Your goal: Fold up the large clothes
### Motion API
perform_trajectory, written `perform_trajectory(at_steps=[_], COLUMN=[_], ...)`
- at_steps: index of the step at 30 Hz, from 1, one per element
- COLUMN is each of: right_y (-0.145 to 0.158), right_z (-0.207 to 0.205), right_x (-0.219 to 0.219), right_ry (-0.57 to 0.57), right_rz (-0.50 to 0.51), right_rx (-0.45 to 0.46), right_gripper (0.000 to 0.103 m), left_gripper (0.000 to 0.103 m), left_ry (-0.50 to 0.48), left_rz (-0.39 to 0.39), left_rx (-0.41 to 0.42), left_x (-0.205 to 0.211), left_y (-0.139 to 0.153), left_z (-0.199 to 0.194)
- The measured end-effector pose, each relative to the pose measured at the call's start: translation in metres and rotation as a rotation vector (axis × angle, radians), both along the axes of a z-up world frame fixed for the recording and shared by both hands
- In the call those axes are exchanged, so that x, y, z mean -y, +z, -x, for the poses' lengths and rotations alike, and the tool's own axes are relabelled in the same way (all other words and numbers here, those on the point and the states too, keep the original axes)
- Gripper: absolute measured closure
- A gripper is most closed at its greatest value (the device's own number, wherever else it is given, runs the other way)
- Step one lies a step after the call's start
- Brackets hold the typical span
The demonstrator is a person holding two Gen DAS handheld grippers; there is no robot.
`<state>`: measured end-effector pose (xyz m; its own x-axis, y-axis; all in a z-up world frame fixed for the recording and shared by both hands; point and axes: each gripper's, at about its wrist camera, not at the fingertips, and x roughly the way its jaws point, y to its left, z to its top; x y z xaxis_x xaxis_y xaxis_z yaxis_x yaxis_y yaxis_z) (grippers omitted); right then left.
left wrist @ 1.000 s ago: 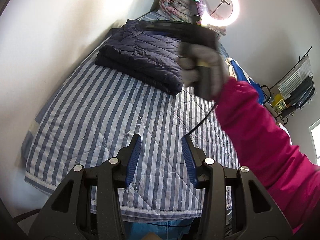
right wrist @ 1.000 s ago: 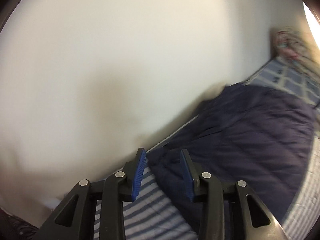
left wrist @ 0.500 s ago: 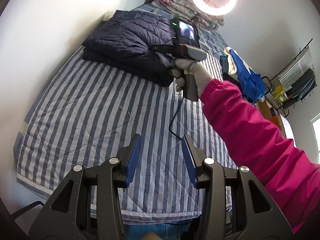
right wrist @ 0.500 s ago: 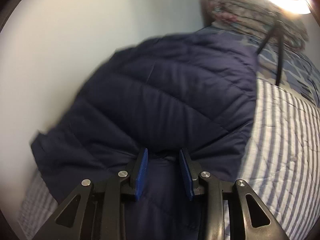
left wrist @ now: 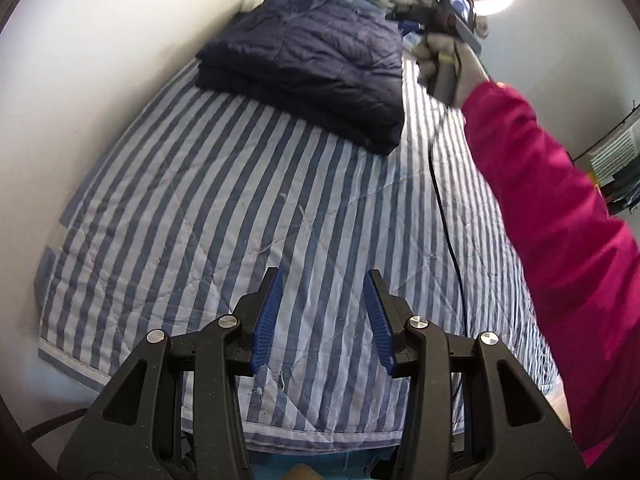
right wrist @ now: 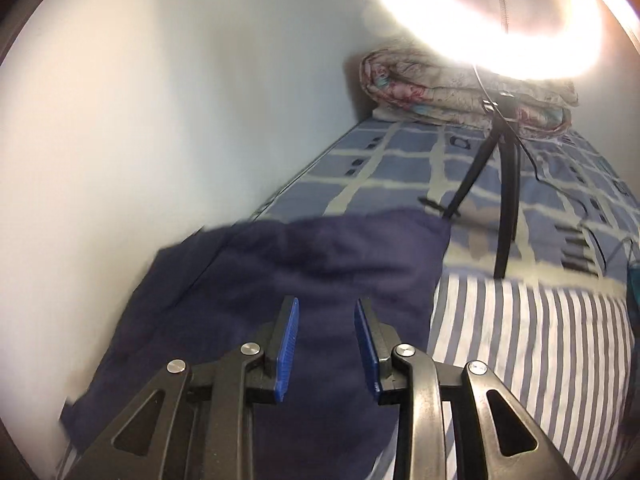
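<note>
A dark navy quilted jacket (left wrist: 312,68) lies folded in a thick rectangle at the far end of the striped bed (left wrist: 224,216), against the wall. My left gripper (left wrist: 323,304) is open and empty, held above the near part of the bed. The right gripper's body (left wrist: 444,28) shows in the left wrist view, held by a gloved hand in a pink sleeve, above the jacket's right edge. In the right wrist view my right gripper (right wrist: 326,336) is open and empty just above the jacket (right wrist: 280,280).
A white wall (left wrist: 100,60) runs along the bed's left side. A lit ring light (right wrist: 500,20) on a black tripod (right wrist: 504,184) stands beyond the jacket. A folded floral blanket (right wrist: 440,88) lies at the head. A black cable (left wrist: 444,208) trails across the bed.
My right gripper has lifted and tipped up off the jacket, now facing the head of the bed. My left gripper has shifted slightly; both stay open.
</note>
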<state>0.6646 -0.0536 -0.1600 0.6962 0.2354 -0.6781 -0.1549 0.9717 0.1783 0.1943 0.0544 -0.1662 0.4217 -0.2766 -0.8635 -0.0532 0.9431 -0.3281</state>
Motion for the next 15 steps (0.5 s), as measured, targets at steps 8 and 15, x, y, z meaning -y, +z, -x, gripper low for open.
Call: perform_trajectory(at_steps=[8,15], right_y=[-0.049,-0.022], right_z=[-0.048,-0.015], right_x=[-0.020,-0.004], right_ry=[0.007,0.015], right_rz=[0.032,-0.017], right_rx=[-0.149,-0.121], right_gripper=[0.072,0.056], left_gripper=[0.060,0.060], left_ry=[0.014,-0.006], left_rz=[-0.054,-0.023], left_rx=[-0.018,0.005], left_x=[-0.003,0.002], left_y=[-0.014,-0.009], left_z=[-0.009,-0.008])
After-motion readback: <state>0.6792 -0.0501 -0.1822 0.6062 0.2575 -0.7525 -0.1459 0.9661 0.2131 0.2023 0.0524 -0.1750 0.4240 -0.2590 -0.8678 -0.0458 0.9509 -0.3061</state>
